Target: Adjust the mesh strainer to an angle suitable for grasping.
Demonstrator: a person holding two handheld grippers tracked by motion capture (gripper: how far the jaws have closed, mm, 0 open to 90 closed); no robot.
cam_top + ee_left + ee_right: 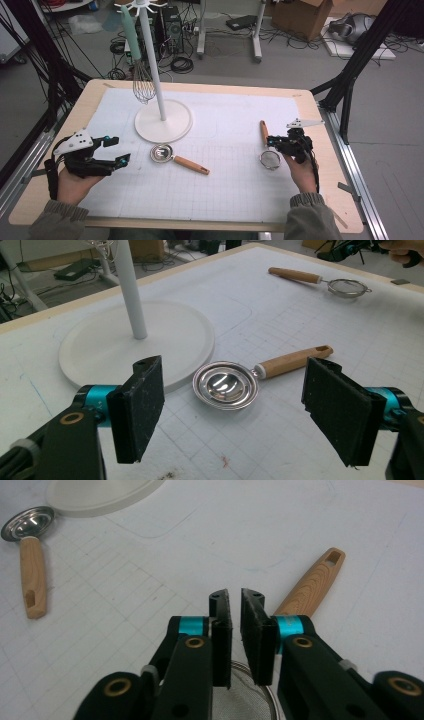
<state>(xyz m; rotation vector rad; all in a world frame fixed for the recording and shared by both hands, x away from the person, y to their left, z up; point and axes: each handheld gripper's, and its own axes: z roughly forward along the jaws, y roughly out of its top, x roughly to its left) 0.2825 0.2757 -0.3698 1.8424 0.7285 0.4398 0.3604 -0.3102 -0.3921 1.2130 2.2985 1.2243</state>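
The right gripper [235, 630] has its jaws nearly together over the mesh strainer [270, 159], at the table's four o'clock, its wooden handle [312, 586] pointing to twelve; the left gripper [235, 410] is spread apart, facing the measuring spoon [226, 385].

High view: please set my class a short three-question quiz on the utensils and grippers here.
1. True or false: the mint-handled wire whisk hangs on the white stand.
2. Fill in: the wooden-handled mesh strainer lies at the ___ gripper.
3. Nearest the open left gripper lies: A whisk, B strainer, C wooden-handled steel scoop?
Key: 1 true; 2 right gripper; 3 C.
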